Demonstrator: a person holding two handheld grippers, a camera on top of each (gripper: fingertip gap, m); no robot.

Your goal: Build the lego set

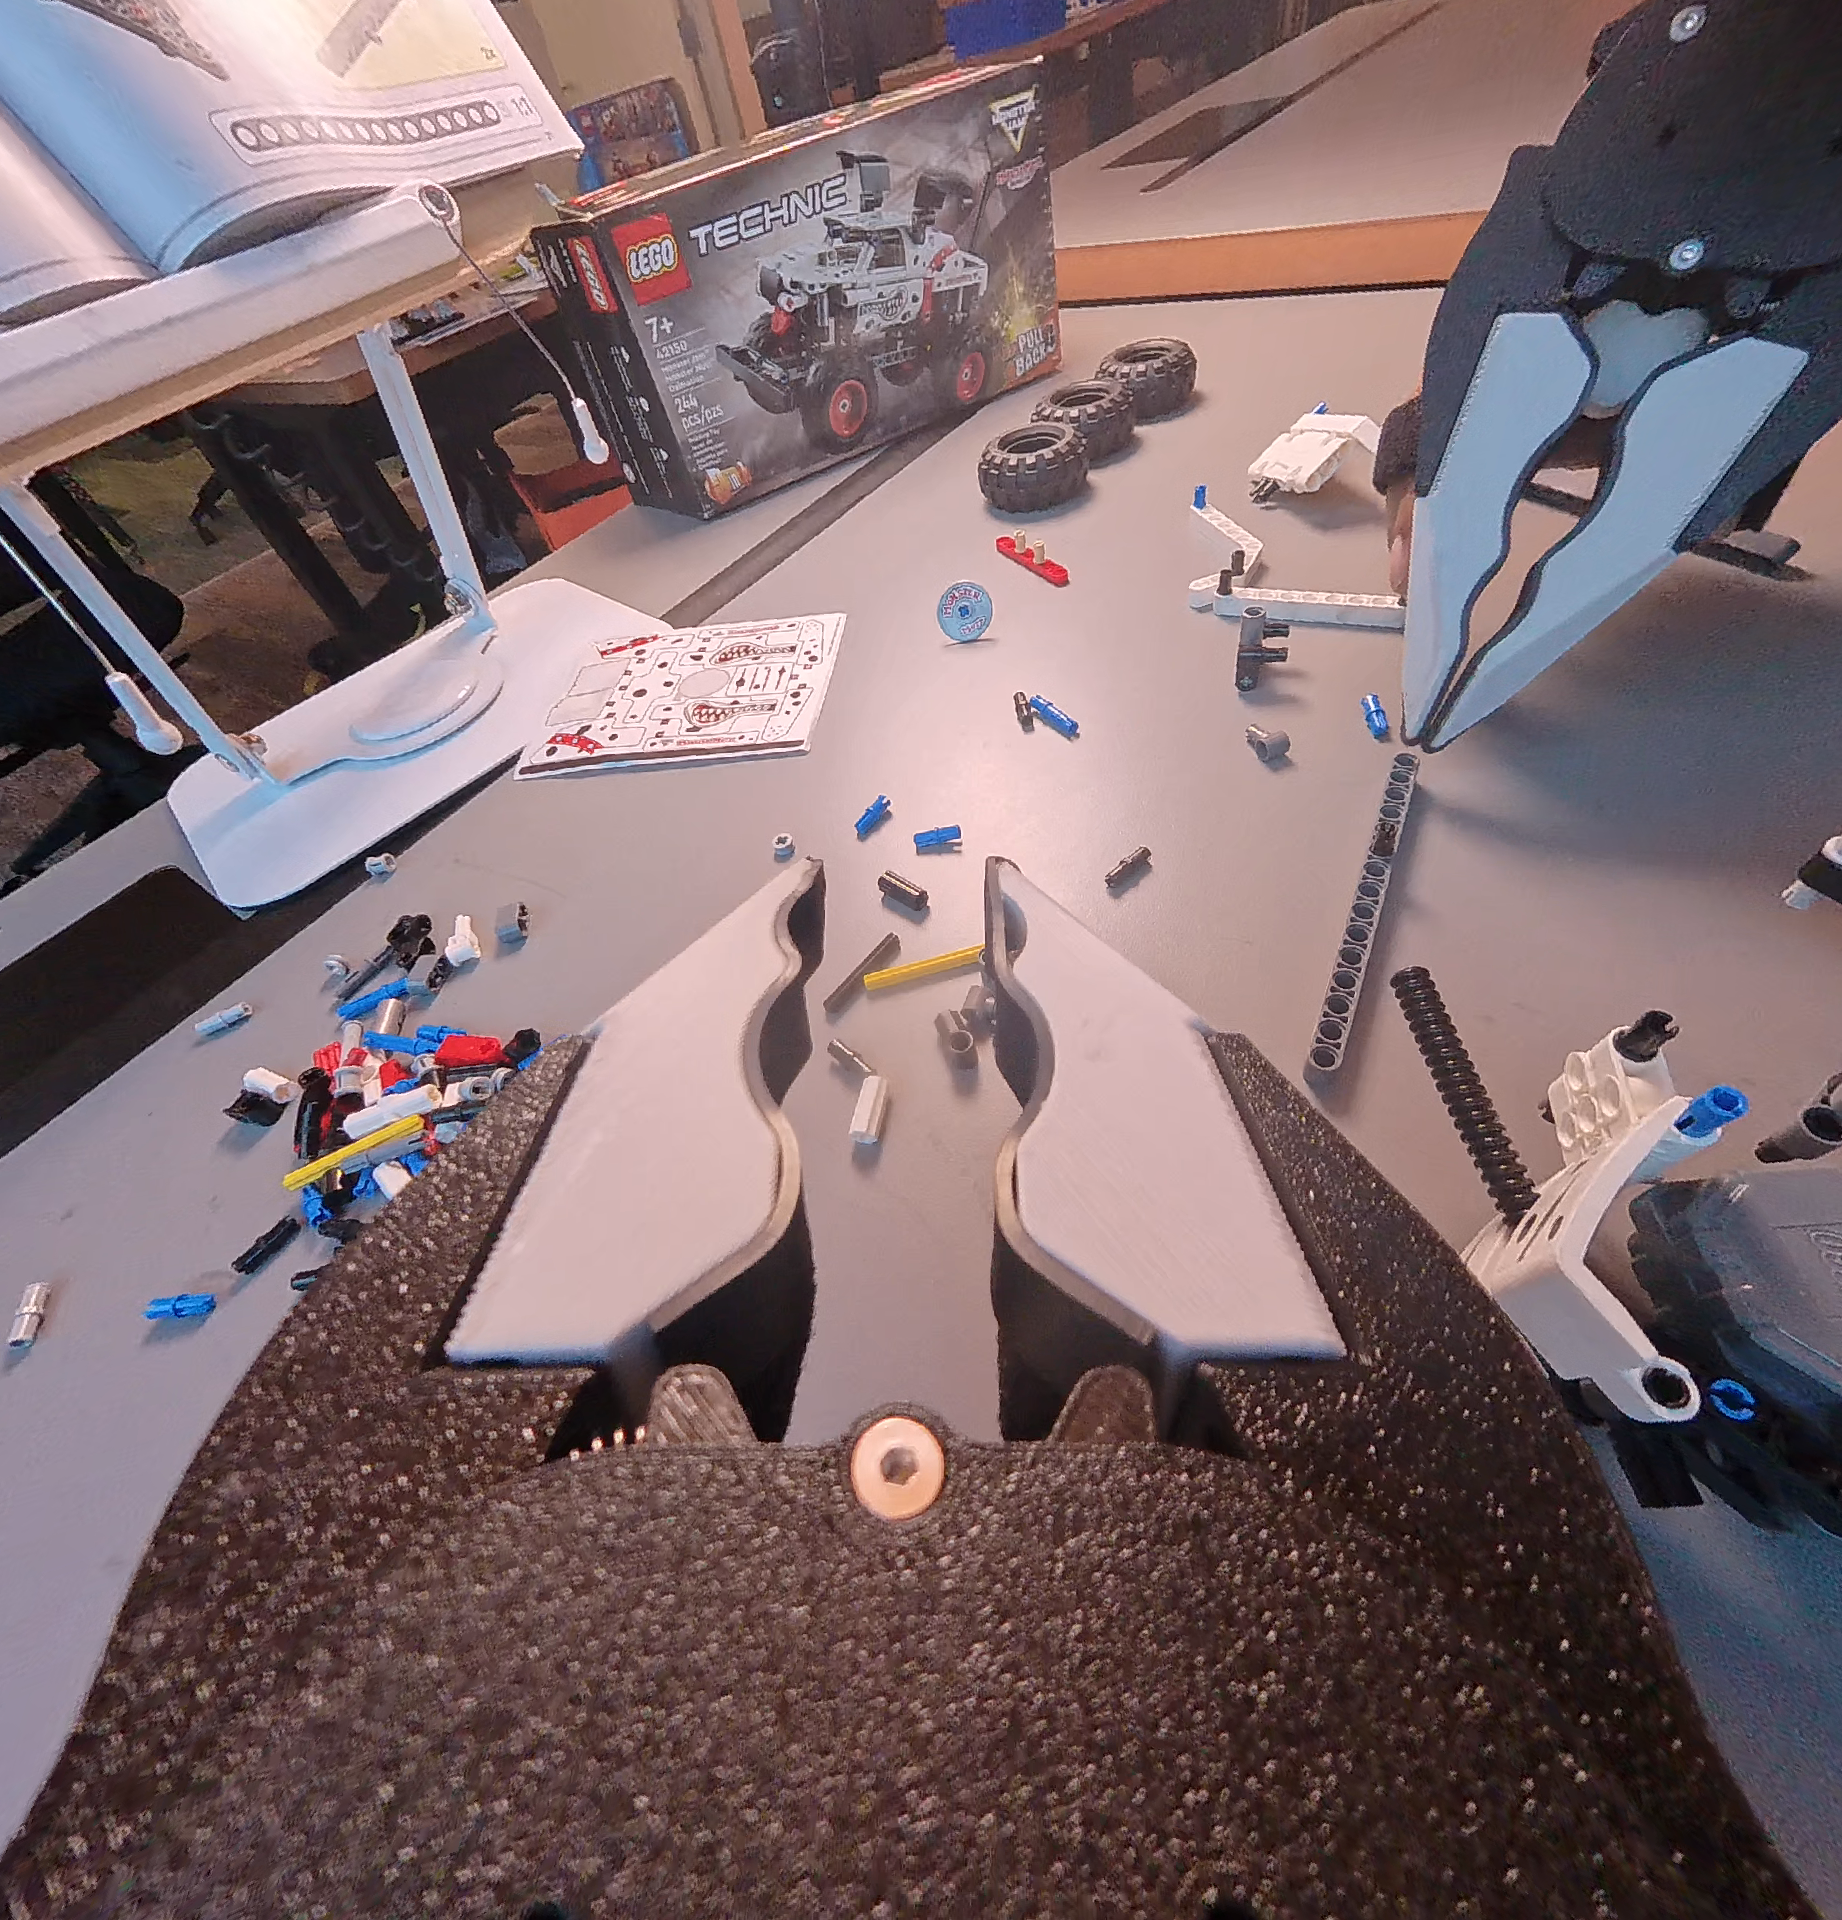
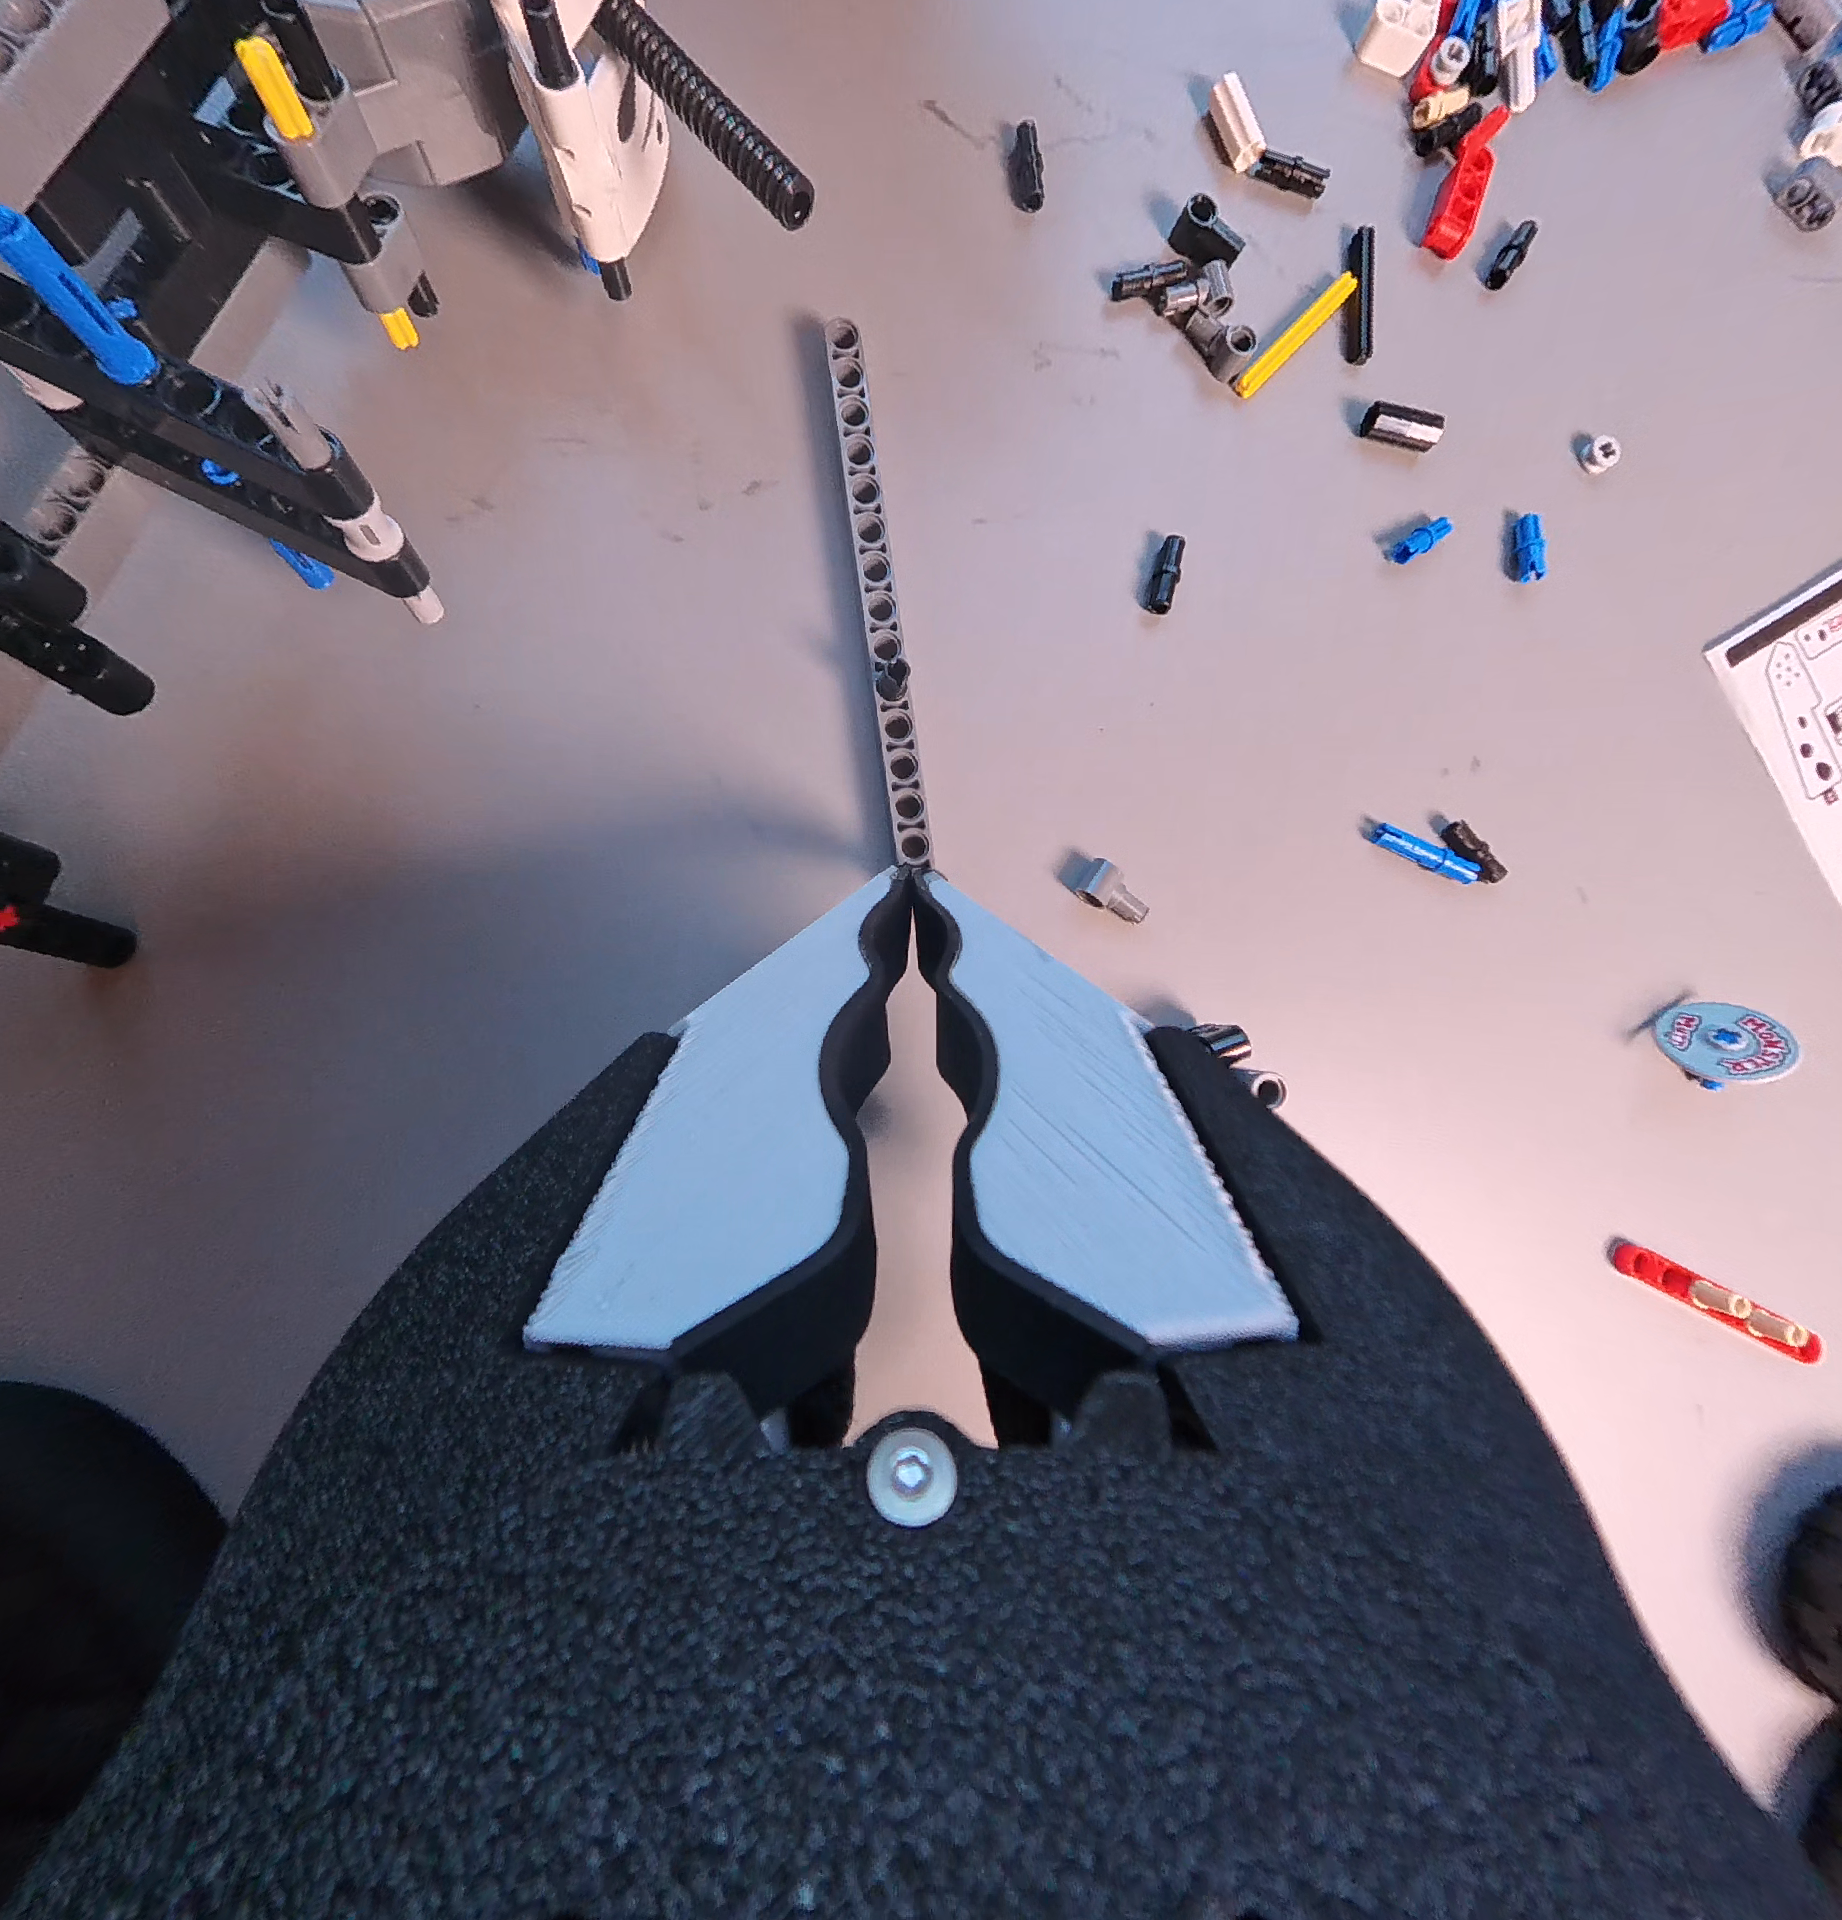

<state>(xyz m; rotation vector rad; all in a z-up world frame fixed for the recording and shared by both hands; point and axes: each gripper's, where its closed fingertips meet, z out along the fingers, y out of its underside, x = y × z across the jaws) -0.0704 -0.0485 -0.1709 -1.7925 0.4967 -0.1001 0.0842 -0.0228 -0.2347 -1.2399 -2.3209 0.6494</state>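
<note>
The long grey beam [image 2: 879, 592] lies flat on the grey table [image 2: 605, 540], and the right gripper [image 2: 913, 876] has its fingers pressed together at the near end of the beam, touching it. The left gripper [image 1: 904, 868] hovers with its fingers spread apart and empty above a yellow axle [image 1: 922, 966] and small pins, beside the pile of loose parts [image 1: 377, 1081].

Closed gripper [image 2: 913, 878] at grey beam [image 2: 879, 592] end
</note>
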